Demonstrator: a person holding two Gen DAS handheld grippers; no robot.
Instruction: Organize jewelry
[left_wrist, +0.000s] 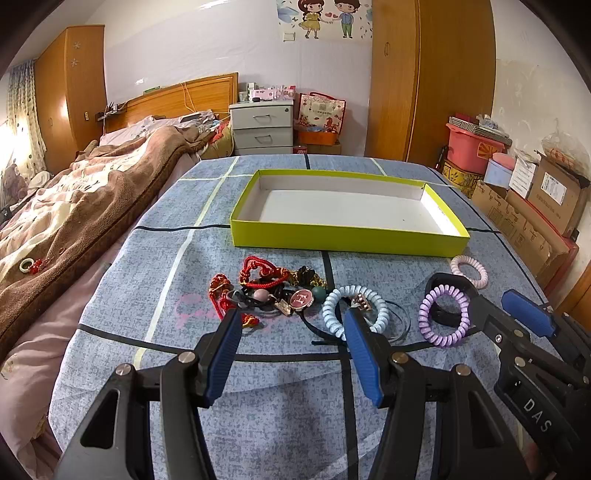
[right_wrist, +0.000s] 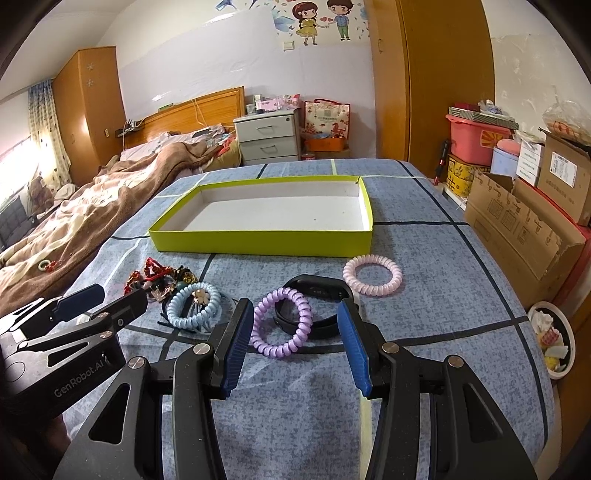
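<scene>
Jaws: both my left gripper (left_wrist: 291, 321) and right gripper (right_wrist: 295, 314) gape, holding nothing. Green box (left_wrist: 347, 240): empty. Hair ties, bracelets: all heaped before the box, purple coil (right_wrist: 282, 323) nearest my right. Step: first pick pending; needs lowering, closing.

My left tongs (right_wrist: 99, 299), on the black body: "GenRobot.AI"
My right tongs (left_wrist: 506, 306), on the black body: "DAS", the rest cut off by the picture's edge
Round pink charm (left_wrist: 301, 298) in the jewelry pile: a single letter, perhaps "F"
Cardboard boxes (right_wrist: 517, 225) and their labels: print too small to read
</scene>
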